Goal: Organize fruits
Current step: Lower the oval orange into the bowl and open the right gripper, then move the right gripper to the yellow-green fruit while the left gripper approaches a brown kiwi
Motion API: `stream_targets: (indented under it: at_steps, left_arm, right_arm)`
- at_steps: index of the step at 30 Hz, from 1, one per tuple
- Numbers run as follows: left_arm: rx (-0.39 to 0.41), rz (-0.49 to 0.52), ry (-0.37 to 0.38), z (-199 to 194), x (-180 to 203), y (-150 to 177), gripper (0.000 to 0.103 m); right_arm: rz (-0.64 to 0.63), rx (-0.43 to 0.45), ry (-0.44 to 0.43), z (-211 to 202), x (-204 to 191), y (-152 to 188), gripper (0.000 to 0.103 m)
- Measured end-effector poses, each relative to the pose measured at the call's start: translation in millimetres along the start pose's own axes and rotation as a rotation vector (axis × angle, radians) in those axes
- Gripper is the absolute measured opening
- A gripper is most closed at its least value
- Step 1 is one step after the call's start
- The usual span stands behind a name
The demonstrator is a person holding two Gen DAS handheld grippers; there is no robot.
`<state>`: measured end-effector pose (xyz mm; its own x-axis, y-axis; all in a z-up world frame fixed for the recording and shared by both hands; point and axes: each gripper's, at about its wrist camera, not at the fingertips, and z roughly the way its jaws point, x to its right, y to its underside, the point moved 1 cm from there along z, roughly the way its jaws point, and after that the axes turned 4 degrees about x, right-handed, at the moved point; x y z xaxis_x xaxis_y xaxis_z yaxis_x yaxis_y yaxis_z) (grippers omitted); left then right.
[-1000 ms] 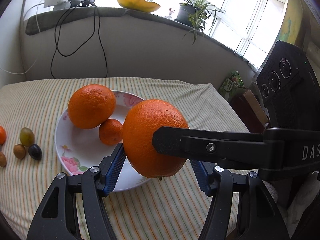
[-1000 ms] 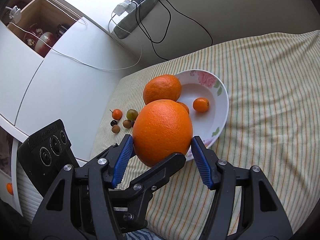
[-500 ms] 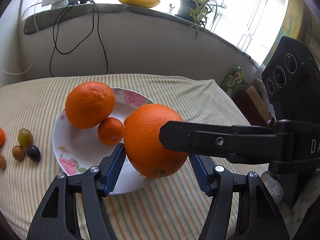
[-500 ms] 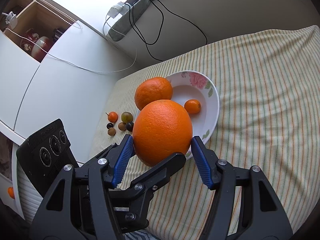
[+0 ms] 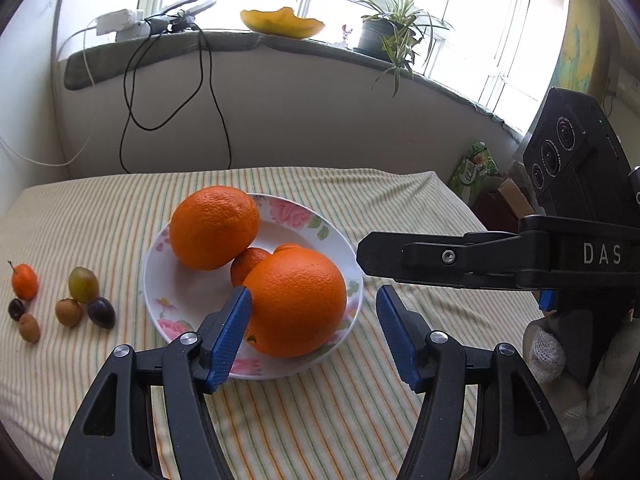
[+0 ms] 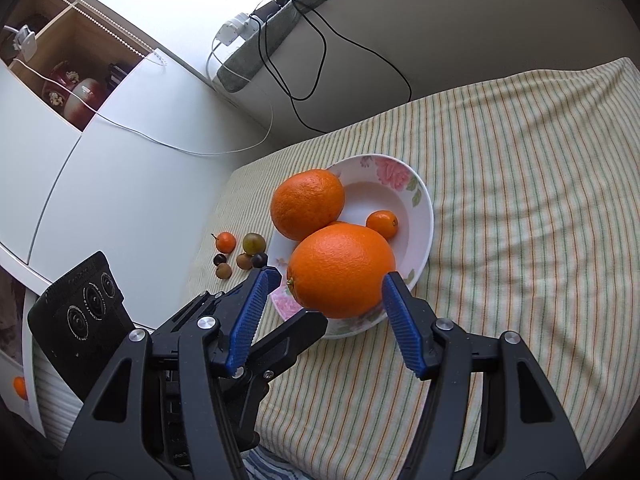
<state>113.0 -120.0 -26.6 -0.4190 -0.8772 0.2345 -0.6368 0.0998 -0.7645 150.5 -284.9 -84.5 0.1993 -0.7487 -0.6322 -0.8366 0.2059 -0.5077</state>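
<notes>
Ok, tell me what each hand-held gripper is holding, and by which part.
Nothing is held. The big orange sits on the plate; the left hand-held gripper and right hand-held gripper stand open around it, each with one pad clear.

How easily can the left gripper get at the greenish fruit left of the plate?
Probably yes: the left gripper is open and the greenish fruit lies uncovered on the cloth; neighbouring small fruits might get nudged.
</notes>
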Motion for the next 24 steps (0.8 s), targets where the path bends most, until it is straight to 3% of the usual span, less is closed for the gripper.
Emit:
stream_targets:
  at_steps: [11,15,24]
  left_arm:
    - [0.028,-0.025,-0.040,-19.6,-20.3,9.6,0.071]
    - [0.043,-0.026,-0.069,-29.1,-28.2,11.0,0.072]
    - [0.053,-0.010,-0.145,-44.4,-46.8,16.8,0.082]
  right_arm:
    - [-0.059,0.036,0.034,-5.6,-15.3,2.6,0.064]
    - [-0.094,0.063,0.051,-7.0,-24.3,4.7,0.076]
    - [-0.190,0.099,0.083,-5.5,-48.8,9.7,0.083]
